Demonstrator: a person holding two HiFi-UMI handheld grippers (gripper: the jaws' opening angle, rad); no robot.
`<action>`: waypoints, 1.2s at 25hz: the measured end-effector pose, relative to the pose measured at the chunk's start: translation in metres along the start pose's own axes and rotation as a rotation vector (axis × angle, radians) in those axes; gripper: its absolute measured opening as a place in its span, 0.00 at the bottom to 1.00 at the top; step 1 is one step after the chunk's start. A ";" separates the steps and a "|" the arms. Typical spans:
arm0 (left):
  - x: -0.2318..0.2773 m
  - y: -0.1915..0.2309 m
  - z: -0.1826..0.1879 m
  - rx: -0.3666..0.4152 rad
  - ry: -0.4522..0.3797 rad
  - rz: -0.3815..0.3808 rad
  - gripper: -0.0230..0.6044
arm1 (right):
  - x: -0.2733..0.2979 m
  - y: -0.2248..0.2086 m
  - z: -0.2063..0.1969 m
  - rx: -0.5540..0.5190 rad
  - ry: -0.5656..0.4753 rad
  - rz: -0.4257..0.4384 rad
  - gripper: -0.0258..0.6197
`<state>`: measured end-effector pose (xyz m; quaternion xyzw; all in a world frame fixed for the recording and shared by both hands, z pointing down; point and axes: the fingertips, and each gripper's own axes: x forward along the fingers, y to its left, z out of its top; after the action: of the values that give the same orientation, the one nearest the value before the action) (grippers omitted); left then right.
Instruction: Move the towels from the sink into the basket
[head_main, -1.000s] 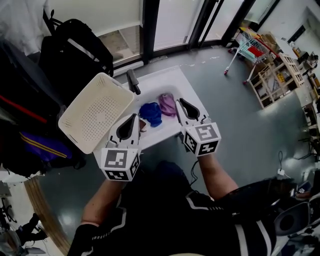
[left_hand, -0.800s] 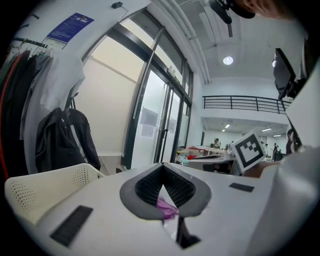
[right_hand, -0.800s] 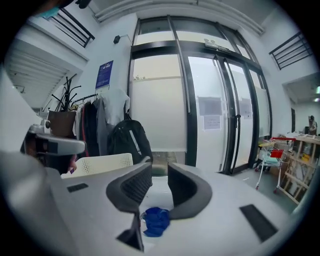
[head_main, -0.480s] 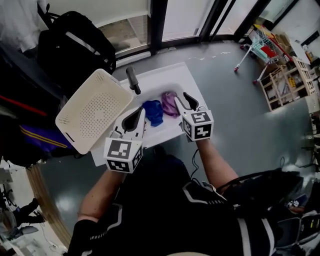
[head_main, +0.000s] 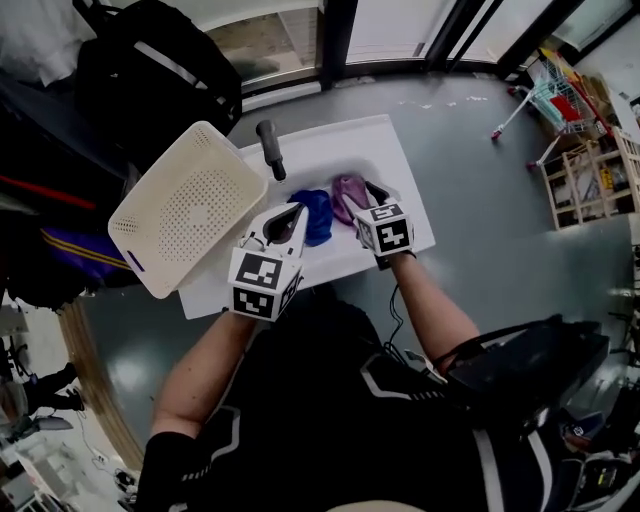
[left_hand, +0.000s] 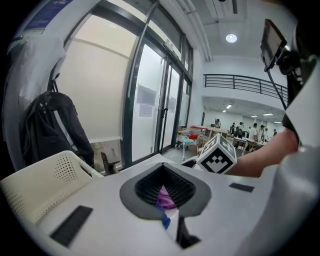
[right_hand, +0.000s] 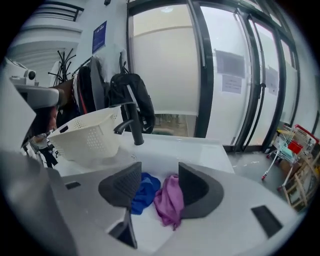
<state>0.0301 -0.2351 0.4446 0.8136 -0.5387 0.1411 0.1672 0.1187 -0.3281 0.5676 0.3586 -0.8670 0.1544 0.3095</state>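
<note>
Above the white rectangular sink (right_hand: 200, 150), the right tongs (right_hand: 159, 172) have just been opening, with the crumpled purple cloth towel (right_hand: 170, 200) unclamped between them. The left tongs (left_hand: 163, 170) are closed and empty.

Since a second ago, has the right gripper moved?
Yes. The right gripper has dropped toward the sink, nearer the purple towel; its jaws have just been opening, towel between them, not gripped.

This looks like a big open lab hall or shared workspace, with tall glass doors (left_hand: 150, 105), a grey shiny floor (head_main: 490, 200), a balcony railing (left_hand: 245, 82), people (left_hand: 240, 130) at far tables, a shopping cart (head_main: 550, 88), a wooden shelf (head_main: 590, 175) and a free-standing white sink (head_main: 400, 175).
</note>
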 end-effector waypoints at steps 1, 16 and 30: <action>0.006 0.000 -0.003 0.005 0.009 0.002 0.04 | 0.006 -0.001 -0.004 -0.003 0.010 0.009 0.41; 0.055 0.015 -0.075 -0.165 0.175 0.079 0.04 | 0.092 -0.015 -0.084 -0.007 0.281 0.046 0.45; 0.052 0.023 -0.103 -0.239 0.215 0.117 0.04 | 0.142 -0.021 -0.130 -0.051 0.413 0.003 0.45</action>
<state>0.0231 -0.2429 0.5622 0.7352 -0.5773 0.1717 0.3110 0.1109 -0.3541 0.7598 0.3103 -0.7893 0.2032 0.4893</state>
